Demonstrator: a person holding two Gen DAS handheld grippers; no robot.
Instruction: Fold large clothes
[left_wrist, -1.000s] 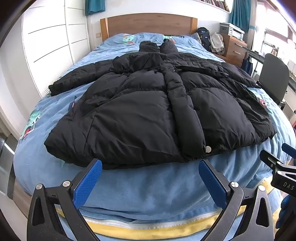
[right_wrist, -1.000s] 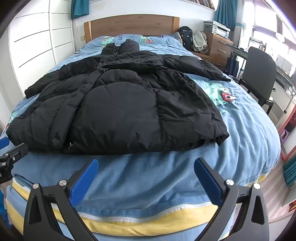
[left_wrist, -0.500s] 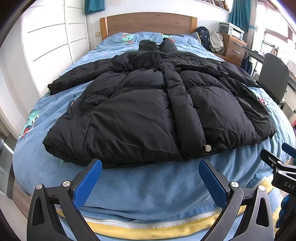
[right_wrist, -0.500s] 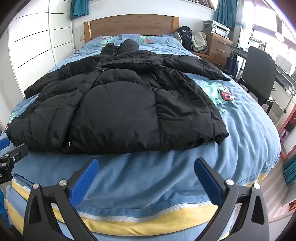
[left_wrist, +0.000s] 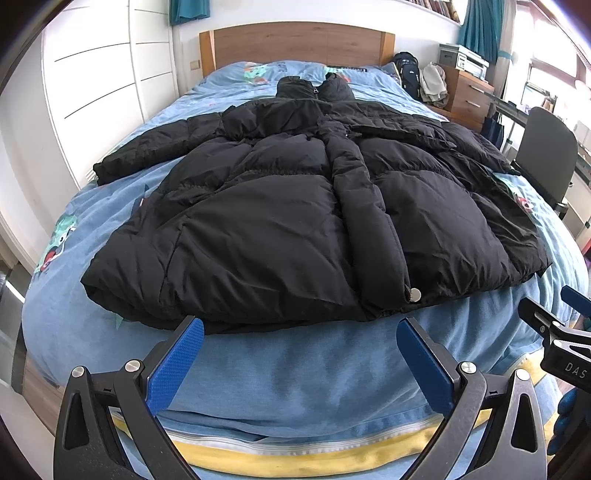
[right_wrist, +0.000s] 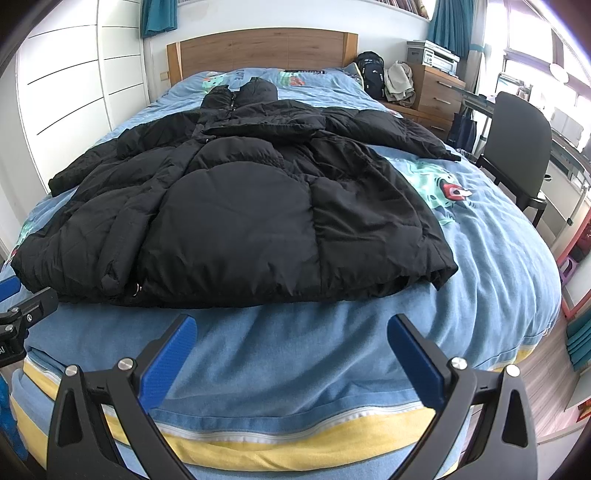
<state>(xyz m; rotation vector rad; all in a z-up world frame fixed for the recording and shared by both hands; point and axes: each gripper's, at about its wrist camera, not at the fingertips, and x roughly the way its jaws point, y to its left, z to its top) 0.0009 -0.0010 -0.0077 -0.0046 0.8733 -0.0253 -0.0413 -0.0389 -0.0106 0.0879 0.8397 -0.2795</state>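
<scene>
A large black puffer jacket (left_wrist: 303, 221) (right_wrist: 236, 214) lies spread flat, front up, on a bed with a blue cover (left_wrist: 295, 369) (right_wrist: 295, 339). Its collar points to the headboard, its sleeves stretch out to both sides, and its hem faces me. My left gripper (left_wrist: 300, 334) hovers open just short of the hem near the jacket's middle, nothing between its blue pads. My right gripper (right_wrist: 291, 328) is open too, before the hem's right half, empty. Each gripper shows at the edge of the other's view.
A wooden headboard (left_wrist: 295, 44) stands at the far end. White cupboard doors (left_wrist: 103, 92) run along the left. On the right are a wooden drawer unit (right_wrist: 439, 96), a backpack (right_wrist: 371, 79) and a dark chair (right_wrist: 517, 147) by a desk.
Both views hold almost still. The left view has drifted very slightly; the jacket and both open grippers are as before.
</scene>
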